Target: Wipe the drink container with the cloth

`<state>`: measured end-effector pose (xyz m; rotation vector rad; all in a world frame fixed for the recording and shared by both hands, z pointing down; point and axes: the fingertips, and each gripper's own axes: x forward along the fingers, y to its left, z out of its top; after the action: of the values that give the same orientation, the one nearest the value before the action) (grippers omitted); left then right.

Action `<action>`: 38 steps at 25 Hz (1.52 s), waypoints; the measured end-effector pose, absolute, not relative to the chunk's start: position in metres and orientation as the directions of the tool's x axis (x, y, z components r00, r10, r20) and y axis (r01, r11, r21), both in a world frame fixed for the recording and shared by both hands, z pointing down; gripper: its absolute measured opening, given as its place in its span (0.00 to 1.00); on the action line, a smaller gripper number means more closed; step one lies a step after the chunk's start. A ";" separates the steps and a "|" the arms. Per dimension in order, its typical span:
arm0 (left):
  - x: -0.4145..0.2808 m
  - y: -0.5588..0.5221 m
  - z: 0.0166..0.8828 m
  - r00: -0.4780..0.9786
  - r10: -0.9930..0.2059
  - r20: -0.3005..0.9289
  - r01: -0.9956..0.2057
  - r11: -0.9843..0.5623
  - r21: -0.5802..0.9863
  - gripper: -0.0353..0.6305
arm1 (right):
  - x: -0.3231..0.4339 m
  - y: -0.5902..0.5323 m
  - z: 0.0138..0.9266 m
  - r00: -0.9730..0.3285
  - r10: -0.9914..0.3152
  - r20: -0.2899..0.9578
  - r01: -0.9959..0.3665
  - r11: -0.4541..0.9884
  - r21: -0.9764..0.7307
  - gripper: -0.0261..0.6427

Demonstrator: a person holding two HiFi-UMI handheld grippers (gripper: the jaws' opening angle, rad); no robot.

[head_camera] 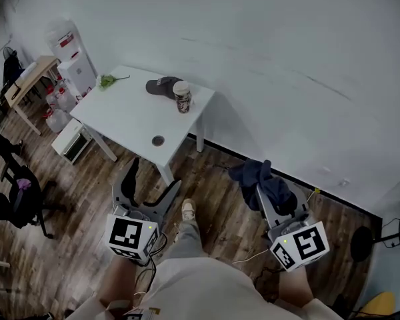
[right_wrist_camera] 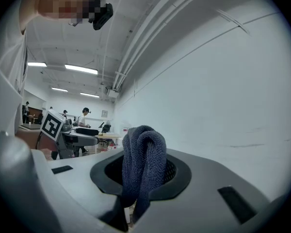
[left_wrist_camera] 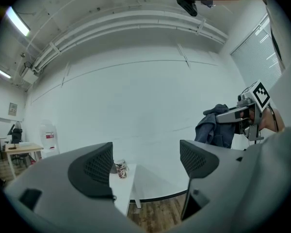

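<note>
Currently left gripper (left_wrist_camera: 145, 165) jaws released, right gripper (right_wrist_camera: 141, 174) clenching dark-blue towelling cloth (right_wrist_camera: 144, 152); steady patterned drink cup (head_camera: 182, 97) on white surface (head_camera: 123, 117) before wiping.

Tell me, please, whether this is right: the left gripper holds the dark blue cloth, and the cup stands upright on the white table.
Not quite: the right gripper, not the left gripper, holds the dark blue cloth, as the right gripper view shows. The cup stands upright on the white table.

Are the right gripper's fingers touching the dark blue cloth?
Touching. In the right gripper view, the right gripper has its fingers pinched on the bunched cloth.
</note>
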<state>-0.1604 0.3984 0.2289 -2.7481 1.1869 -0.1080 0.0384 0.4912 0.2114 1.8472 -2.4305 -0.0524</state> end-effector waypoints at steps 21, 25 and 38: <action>-0.104 0.148 0.255 0.724 -0.679 0.124 -0.649 -0.731 -0.210 0.69 | 0.075 0.229 0.230 -0.253 -0.955 0.153 -0.962 0.266 0.069 0.20; -0.091 0.085 0.263 0.736 -0.661 0.146 -0.626 -0.747 -0.225 0.69 | 0.083 0.161 0.232 -0.229 -0.959 0.164 -0.968 0.242 0.062 0.20; -0.074 -0.049 0.363 0.741 -0.603 0.295 -0.606 -0.790 -0.094 0.69 | 0.073 0.007 0.278 -0.217 -0.938 0.271 -0.959 0.257 0.123 0.20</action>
<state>-0.0744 -0.0492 0.3626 -2.9388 1.0207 -0.4934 0.0729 0.0073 0.2778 1.7519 -2.2429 0.1025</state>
